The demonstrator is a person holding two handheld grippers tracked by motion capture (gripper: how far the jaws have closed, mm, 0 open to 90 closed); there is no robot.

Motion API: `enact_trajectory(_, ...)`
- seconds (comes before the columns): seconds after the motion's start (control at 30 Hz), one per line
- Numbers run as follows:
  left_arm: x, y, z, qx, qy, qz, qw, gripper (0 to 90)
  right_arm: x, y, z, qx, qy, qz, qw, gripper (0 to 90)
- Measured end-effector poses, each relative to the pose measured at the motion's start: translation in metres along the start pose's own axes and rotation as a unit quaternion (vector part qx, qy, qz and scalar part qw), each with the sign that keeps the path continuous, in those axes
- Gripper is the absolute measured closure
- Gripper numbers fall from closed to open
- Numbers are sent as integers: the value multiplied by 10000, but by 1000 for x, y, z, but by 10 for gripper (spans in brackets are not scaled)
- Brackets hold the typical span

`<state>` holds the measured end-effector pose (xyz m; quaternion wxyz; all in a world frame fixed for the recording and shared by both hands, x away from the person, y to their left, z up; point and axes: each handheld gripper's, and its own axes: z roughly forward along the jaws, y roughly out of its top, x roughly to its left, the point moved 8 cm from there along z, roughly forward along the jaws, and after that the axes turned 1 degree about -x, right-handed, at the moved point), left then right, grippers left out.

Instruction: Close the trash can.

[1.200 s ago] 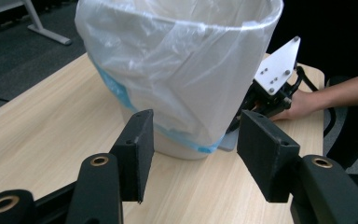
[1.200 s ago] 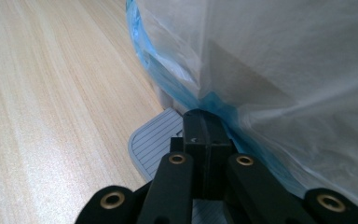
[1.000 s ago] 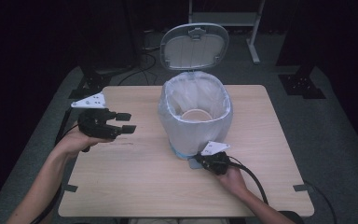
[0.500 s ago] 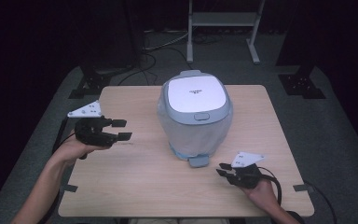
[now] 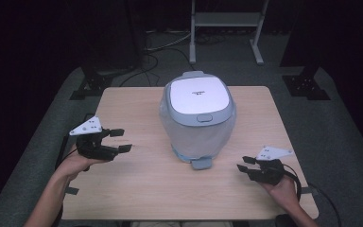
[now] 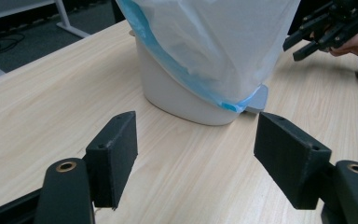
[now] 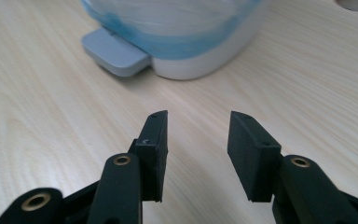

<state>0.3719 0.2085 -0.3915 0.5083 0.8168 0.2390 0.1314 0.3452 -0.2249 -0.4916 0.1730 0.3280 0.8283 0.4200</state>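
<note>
While the pedal bin (image 5: 197,118) stands near the middle of the bench (image 5: 137,189) with its white lid (image 5: 197,97) shut and a pale liner bag (image 5: 203,135) draped down its sides, both tongs sit well clear of it. The left tongs (image 5: 118,141) hover off to its left, jaws wide apart and empty. The right tongs (image 5: 244,164) rest low near the bench's front right, jaws parted and empty, pointing toward the grey foot pedal (image 5: 201,163).

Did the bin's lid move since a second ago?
Yes. The lid swung down: it stood open behind the bin and now lies shut on top of it.
</note>
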Motion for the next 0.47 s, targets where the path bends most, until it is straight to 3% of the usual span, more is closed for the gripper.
enact_trajectory(0.27, -1, -20, 2, -23, 111, -98, 9999, 245, -23, -11, -22, -108, -190, 217, 9995, 516)
enact_trajectory(0.47, -5, -28, 5, -50, 95, -137, 9998, 213, -28, -21, -30, -167, -209, 363, 9990, 465)
